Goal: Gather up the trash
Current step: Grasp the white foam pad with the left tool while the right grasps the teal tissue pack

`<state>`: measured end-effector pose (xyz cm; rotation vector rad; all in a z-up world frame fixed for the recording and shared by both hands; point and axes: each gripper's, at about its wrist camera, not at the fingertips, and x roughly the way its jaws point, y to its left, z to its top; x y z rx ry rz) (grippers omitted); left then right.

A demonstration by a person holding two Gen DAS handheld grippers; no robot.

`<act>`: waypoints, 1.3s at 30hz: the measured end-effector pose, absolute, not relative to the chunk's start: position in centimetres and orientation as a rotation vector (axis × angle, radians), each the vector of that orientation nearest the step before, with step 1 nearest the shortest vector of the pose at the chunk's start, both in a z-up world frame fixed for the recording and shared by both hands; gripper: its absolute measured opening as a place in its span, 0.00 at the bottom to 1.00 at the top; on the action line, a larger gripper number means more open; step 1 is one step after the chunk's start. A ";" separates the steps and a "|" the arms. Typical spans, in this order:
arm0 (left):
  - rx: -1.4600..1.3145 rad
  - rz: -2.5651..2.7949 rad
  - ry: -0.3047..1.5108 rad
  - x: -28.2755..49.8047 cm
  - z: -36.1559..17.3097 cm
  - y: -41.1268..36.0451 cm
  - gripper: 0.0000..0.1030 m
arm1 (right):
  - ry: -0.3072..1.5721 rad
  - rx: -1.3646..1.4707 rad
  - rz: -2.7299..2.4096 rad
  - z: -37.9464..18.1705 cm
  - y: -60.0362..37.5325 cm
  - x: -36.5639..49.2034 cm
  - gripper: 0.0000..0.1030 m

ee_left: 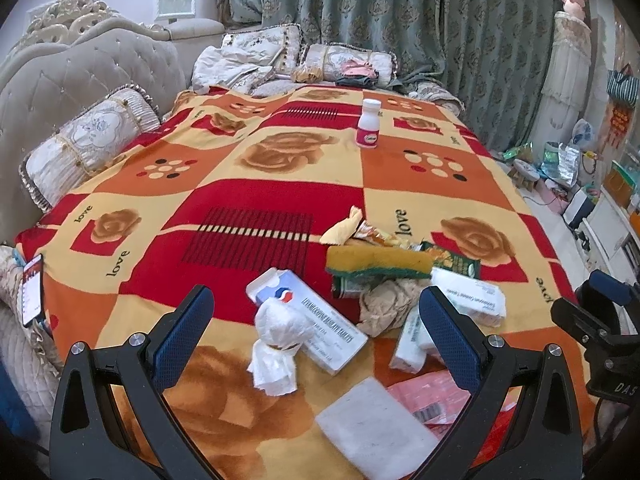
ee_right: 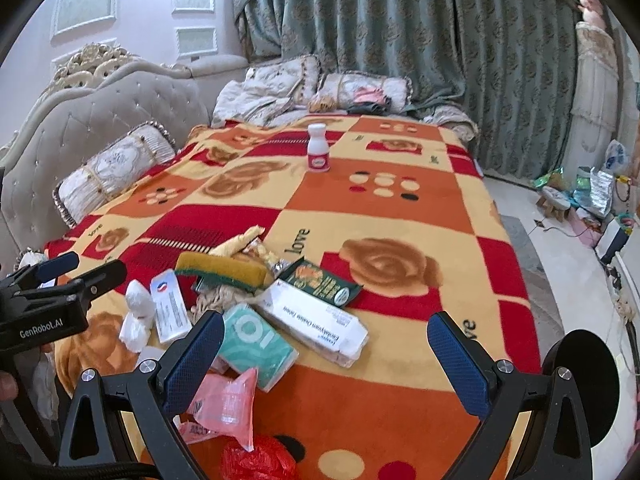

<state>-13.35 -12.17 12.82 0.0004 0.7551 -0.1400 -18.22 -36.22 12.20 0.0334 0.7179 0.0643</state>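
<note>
Bedside phone (ee_left: 33,291) (left view only)

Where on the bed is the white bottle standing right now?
In both wrist views the white bottle stands upright alone on the blanket, far from the trash pile and nearer the pillows by the curtain.

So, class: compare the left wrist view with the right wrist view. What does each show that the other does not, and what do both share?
Only the left wrist view shows the phone at the blanket's left edge and the flat white pad near the camera.

Only the right wrist view shows the teal tissue pack face up and the red plastic bag at the bottom.

Both show the white bottle standing alone far up the blanket, the yellow-green sponge on the trash pile, the wadded white tissue, and both grippers open: left gripper, right gripper.
</note>
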 end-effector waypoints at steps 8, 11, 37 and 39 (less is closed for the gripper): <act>0.004 -0.137 0.843 -12.8 10.9 -8.4 0.99 | 0.815 0.020 0.141 10.2 -36.3 -18.1 0.98; -0.002 -0.153 0.888 -13.2 10.3 -7.3 0.99 | 0.843 0.028 0.186 9.5 -36.1 -18.2 0.91; -0.125 -0.349 1.137 -14.8 4.3 -13.5 0.68 | 1.017 -0.050 0.533 3.3 -31.9 -9.3 0.55; -0.138 -0.383 1.161 -14.4 3.9 -13.7 0.57 | 1.013 -0.045 0.538 3.4 -32.0 -9.5 0.54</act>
